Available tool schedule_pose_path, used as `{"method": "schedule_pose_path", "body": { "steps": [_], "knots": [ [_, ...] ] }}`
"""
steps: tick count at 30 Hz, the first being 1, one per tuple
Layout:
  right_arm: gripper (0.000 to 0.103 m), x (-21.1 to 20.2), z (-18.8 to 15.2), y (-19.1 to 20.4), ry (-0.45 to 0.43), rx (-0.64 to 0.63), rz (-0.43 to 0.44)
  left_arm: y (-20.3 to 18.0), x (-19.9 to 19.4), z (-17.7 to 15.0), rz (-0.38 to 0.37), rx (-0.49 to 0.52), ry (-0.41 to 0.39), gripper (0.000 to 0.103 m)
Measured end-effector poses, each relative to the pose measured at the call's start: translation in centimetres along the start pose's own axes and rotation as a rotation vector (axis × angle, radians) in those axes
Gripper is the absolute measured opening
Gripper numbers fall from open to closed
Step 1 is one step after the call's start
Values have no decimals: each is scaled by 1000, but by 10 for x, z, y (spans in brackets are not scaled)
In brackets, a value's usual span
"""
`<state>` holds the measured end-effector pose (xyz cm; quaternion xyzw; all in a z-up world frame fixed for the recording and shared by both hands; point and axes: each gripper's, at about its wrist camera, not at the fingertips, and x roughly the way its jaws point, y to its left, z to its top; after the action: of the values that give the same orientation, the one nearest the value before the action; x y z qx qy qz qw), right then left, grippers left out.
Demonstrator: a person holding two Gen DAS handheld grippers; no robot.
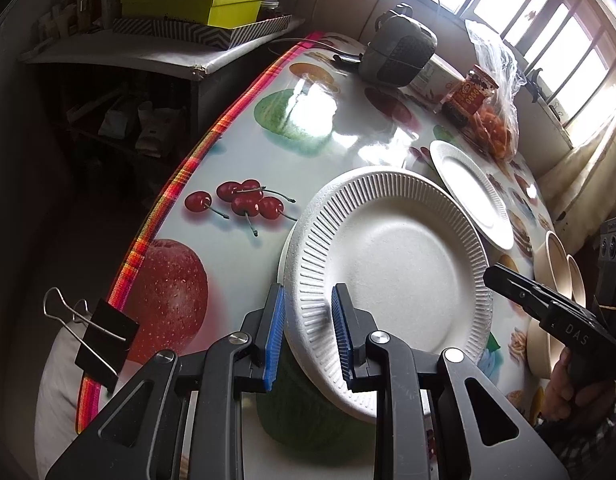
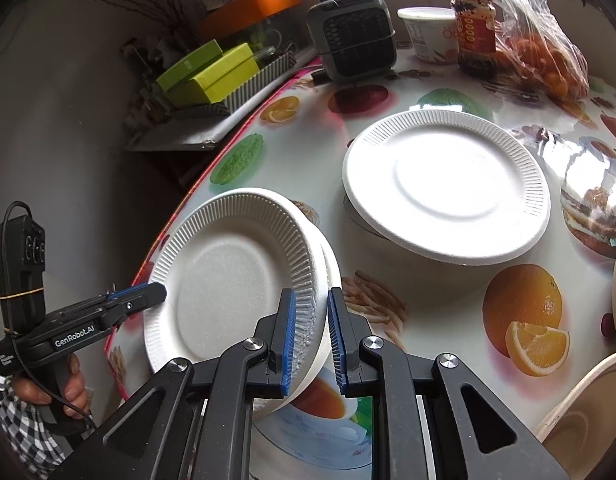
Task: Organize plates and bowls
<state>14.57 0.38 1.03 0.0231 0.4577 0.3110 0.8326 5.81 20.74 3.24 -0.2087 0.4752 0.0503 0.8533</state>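
A white ribbed paper plate (image 1: 392, 280) is held tilted over the fruit-print table, with a second plate's edge showing just beneath it. My left gripper (image 1: 310, 296) is shut on its near rim, blue pads on either side. In the right wrist view the same plate (image 2: 227, 280) has my right gripper (image 2: 312, 296) shut on its right rim, while the left gripper (image 2: 157, 292) bites the opposite rim. The right gripper (image 1: 490, 276) reaches in from the right in the left wrist view. Another white plate (image 2: 444, 184) lies flat farther back, on top of something round.
Beige bowls (image 1: 556, 264) stand at the table's right side, one bowl (image 2: 588, 408) close by. At the far end are a small grey heater (image 2: 354, 36), a white tub (image 2: 430, 32), a jar (image 2: 474, 28) and a bag of oranges (image 2: 548, 60). A binder clip (image 1: 103, 340) grips the table edge.
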Motion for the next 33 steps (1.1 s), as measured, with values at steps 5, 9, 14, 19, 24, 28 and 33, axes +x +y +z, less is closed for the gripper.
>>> {"method": "schedule_pose_path", "body": {
  "steps": [5, 9, 14, 19, 24, 28, 33],
  "knots": [
    [17, 3, 0, -2, 7, 7, 0, 0, 2, 0, 6, 0, 6, 25],
    [17, 5, 1, -2, 11, 3, -4, 0, 4, 0, 8, 0, 11, 25],
    [17, 8, 0, -2, 17, 3, -9, 0, 6, -1, 11, -3, 15, 25],
    [17, 10, -1, -1, 23, 1, -12, 0, 7, 0, 16, -2, 16, 25],
    [17, 11, -2, -2, 27, -2, -14, 1, 8, -1, 16, -4, 17, 25],
    [17, 12, -2, -2, 27, -2, -15, 2, 8, -1, 16, -7, 18, 25],
    [17, 13, -1, -2, 27, -3, -16, 1, 7, 0, 16, -10, 19, 25]
  ]
}}
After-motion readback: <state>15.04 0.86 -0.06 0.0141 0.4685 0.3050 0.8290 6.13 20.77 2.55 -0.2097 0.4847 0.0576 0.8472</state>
